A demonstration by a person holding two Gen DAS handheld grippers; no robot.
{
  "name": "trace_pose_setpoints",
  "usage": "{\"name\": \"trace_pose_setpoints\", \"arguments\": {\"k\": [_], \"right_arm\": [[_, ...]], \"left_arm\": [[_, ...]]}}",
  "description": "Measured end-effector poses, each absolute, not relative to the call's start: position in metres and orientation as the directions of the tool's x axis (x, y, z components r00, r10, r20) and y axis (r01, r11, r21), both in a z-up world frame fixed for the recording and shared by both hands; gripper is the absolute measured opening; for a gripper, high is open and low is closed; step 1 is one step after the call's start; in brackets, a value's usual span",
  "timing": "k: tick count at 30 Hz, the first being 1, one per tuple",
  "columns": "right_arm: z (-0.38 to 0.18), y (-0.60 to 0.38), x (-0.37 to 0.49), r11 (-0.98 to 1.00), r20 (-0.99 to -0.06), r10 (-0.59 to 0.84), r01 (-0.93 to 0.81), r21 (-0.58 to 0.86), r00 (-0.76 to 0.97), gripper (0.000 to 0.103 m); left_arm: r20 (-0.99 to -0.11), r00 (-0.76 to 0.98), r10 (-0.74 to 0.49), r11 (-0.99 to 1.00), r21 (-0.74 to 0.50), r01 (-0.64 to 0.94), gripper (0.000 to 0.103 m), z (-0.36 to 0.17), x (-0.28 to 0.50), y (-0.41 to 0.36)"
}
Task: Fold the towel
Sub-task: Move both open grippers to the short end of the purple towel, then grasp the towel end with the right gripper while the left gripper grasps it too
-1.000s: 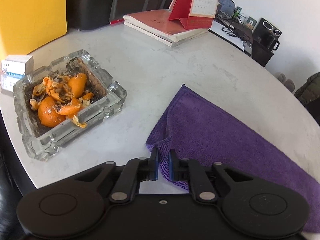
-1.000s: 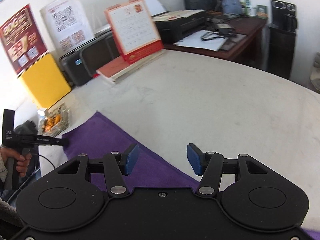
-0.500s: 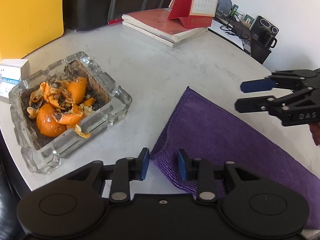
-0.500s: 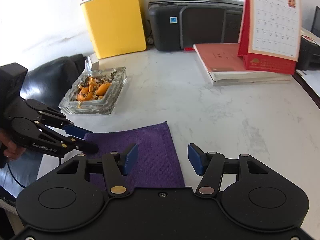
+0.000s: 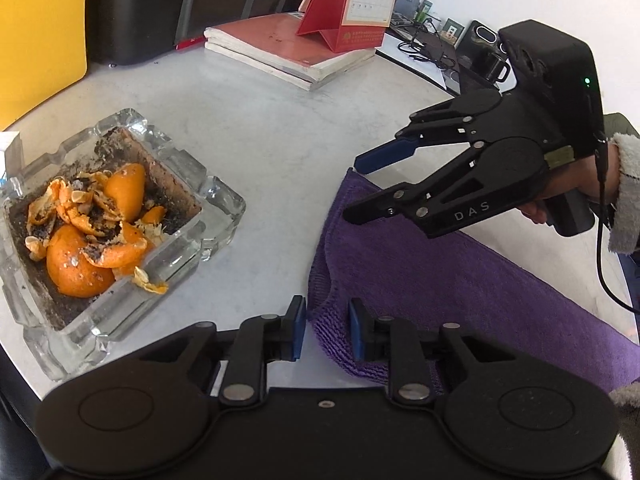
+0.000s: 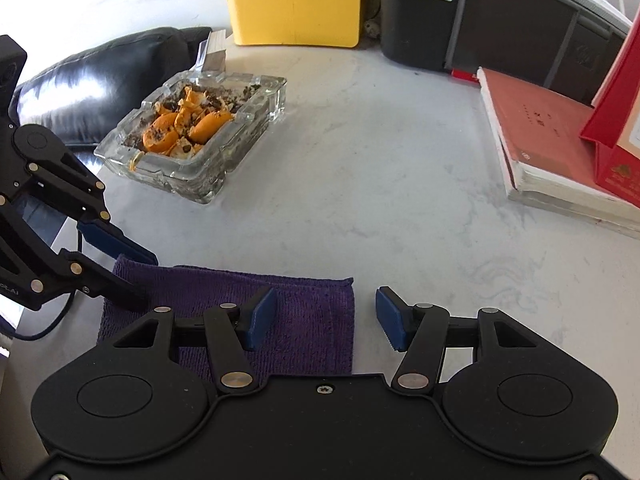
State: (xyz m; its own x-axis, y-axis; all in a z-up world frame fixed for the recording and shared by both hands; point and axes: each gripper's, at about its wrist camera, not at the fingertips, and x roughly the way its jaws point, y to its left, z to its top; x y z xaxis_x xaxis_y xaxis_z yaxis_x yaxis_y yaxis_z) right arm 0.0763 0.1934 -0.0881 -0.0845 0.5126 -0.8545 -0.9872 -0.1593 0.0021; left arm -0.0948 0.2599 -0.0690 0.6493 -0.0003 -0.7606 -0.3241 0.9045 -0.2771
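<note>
A purple towel (image 5: 440,280) lies flat on the white marble table (image 5: 280,128). My left gripper (image 5: 326,330) straddles the towel's near corner; its jaws are closing, with the corner between the blue pads and gaps still showing on both sides. The right gripper (image 5: 356,188), held by a hand in a grey sleeve, hovers open just over the towel's far corner. In the right wrist view the right gripper (image 6: 326,316) stands wide over the towel (image 6: 200,284) edge. There the left gripper (image 6: 124,268) sits at the towel's left corner.
A glass ashtray (image 5: 216,200) full of orange peel stands left of the towel, also seen as the ashtray (image 6: 256,120). Books (image 6: 552,148), a red calendar (image 6: 616,120), a black printer (image 6: 500,20) and a yellow box (image 6: 292,0) line the far side. A black chair (image 6: 100,76) is beyond the table edge.
My left jaws went from nearly shut at the towel corner to apart. The right gripper swung in from the right, rolled, and now hangs over the far corner.
</note>
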Motion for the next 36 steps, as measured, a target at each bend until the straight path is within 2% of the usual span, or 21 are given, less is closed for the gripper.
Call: {"name": "trace_pose_setpoints", "arguments": {"k": [5, 7, 10, 11, 14, 19, 21, 36], "right_arm": [[-0.090, 0.197, 0.075, -0.218, -0.857, 0.499, -0.976, 0.019, -0.129, 0.054], [-0.088, 0.198, 0.073, -0.239, -0.862, 0.487, -0.971, 0.022, -0.140, 0.046], [-0.086, 0.199, 0.069, -0.269, -0.871, 0.466, -0.963, 0.029, -0.156, 0.026], [-0.085, 0.199, 0.067, -0.279, -0.874, 0.459, -0.960, 0.031, -0.162, 0.016], [-0.083, 0.196, 0.058, -0.309, -0.880, 0.452, -0.951, 0.002, -0.149, 0.008], [-0.072, 0.180, 0.044, -0.347, -0.869, 0.475, -0.937, -0.042, -0.137, 0.008], [-0.065, 0.173, 0.040, -0.359, -0.864, 0.484, -0.932, -0.049, -0.141, 0.008], [-0.024, 0.129, 0.020, -0.419, -0.850, 0.499, -0.906, -0.065, -0.169, 0.008]], "left_arm": [[-0.745, 0.667, -0.003, 0.903, -0.289, -0.318, 0.021, -0.071, -0.099, 0.260], [-0.740, 0.673, -0.002, 0.902, -0.291, -0.318, 0.021, -0.072, -0.100, 0.260], [-0.733, 0.680, 0.005, 0.905, -0.285, -0.315, 0.021, -0.072, -0.101, 0.258], [-0.733, 0.681, 0.006, 0.905, -0.285, -0.315, 0.022, -0.072, -0.102, 0.258], [-0.732, 0.681, 0.009, 0.906, -0.282, -0.315, 0.022, -0.072, -0.102, 0.258], [-0.731, 0.682, 0.010, 0.916, -0.267, -0.300, 0.024, -0.072, -0.102, 0.257], [-0.728, 0.686, -0.001, 0.923, -0.265, -0.280, 0.030, -0.072, -0.102, 0.257], [-0.717, 0.697, -0.016, 0.945, -0.239, -0.224, 0.042, -0.074, -0.091, 0.259]]}}
